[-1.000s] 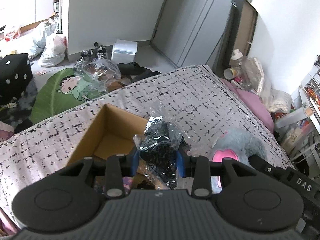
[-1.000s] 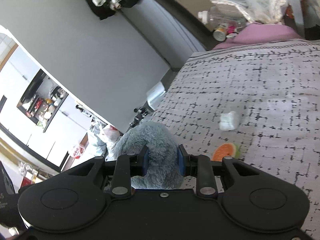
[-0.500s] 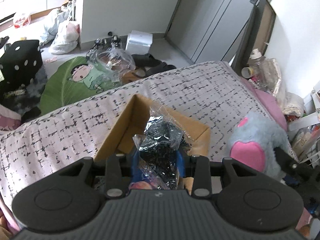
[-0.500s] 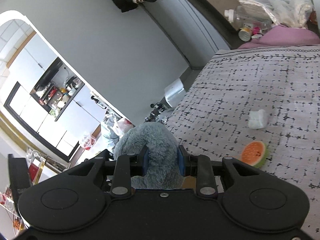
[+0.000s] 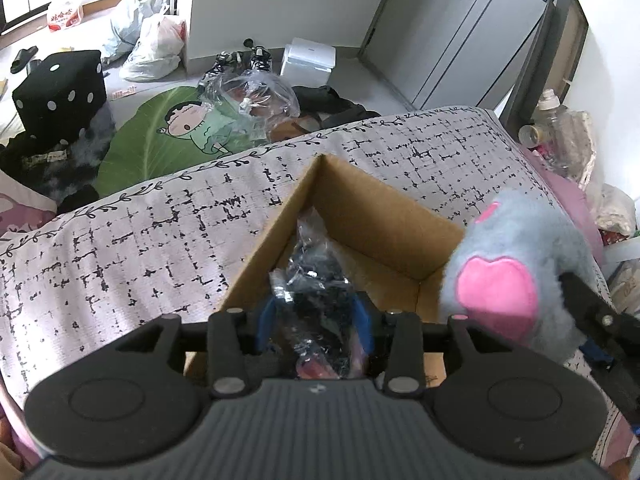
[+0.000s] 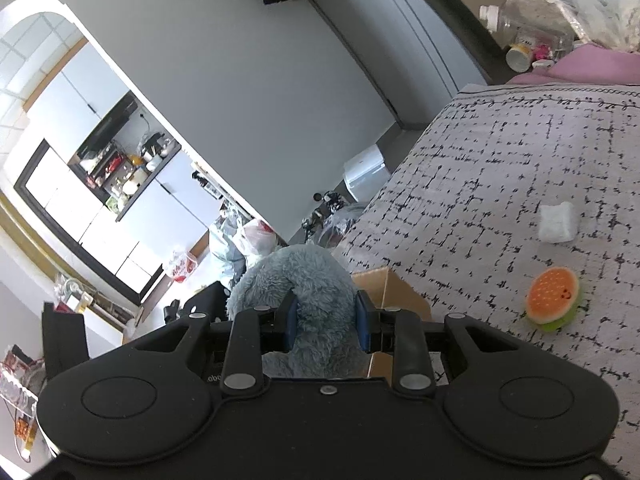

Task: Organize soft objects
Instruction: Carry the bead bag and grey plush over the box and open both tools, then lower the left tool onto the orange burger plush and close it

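A bed covered with a grey spread (image 5: 160, 232) printed in a broken black grid fills the lower part of both views; beyond its edge lies a cluttered floor with a green cartoon mat (image 5: 160, 136), a black dotted cube (image 5: 60, 92), plastic bags and a small white box (image 5: 307, 60) near grey doors.

On the spread stands an open cardboard box (image 5: 384, 224), one corner pointing away from the left camera. The left gripper (image 5: 316, 316) hangs over the box's opening, its blue-padded fingers narrowed on a crinkled clear plastic bag of dark contents (image 5: 316, 280). The bag sits directly between the pads and reaches forward and down into the box, blurred in the picture.

To the right of the box, the right gripper (image 6: 326, 320) is clamped on a grey-blue plush toy (image 6: 304, 280). The fur bulges between its blue pads and rises just ahead of them. In the left view the same toy shows a pink heart-shaped patch (image 5: 496, 288) and hovers at the box's right corner, with the gripper's black finger beside it.

Further out on the spread, well apart from both grippers, lie a round orange and green soft toy (image 6: 554, 300) and a small white folded piece (image 6: 558, 222).
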`<state>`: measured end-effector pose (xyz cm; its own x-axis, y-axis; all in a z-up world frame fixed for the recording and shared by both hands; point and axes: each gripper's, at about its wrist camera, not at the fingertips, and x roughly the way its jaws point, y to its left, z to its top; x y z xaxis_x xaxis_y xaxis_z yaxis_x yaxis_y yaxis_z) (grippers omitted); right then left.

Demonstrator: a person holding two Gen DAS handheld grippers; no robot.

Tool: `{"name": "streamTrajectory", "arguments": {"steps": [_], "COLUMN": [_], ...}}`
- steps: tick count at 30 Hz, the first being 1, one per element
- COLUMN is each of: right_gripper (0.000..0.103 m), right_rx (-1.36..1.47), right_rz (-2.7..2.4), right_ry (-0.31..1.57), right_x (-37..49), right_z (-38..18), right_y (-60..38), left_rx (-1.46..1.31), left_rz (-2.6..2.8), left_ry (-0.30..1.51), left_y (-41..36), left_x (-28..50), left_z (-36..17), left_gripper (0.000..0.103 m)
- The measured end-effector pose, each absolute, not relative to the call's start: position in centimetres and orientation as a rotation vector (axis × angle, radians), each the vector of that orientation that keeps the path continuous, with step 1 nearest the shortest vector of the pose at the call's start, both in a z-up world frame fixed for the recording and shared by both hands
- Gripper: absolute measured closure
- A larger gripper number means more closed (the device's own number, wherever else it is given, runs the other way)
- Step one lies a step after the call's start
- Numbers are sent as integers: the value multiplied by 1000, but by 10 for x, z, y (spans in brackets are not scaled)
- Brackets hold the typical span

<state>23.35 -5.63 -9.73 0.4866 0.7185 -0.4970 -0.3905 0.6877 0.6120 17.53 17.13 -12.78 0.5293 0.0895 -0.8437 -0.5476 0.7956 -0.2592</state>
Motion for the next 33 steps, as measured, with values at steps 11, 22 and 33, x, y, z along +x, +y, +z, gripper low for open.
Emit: {"name": "streamTrajectory", "arguments": {"steps": [11, 22, 33], "right_gripper": [58, 34, 22], "right_rx": [474, 470, 483], "right_rz": [733, 629, 583], "right_ry": [860, 898, 902], "right_x": [231, 239, 253], "right_z": [-107, -94, -88], "right_y": [-49, -77, -117], "left_rx": [-514, -492, -478], "left_rz": [425, 439, 405], "left_ry": [907, 912, 897], "left_y": [169, 161, 142], "left_x": [174, 169, 176], "left_z": [-107, -100, -85], "left_gripper": [50, 38, 31]}}
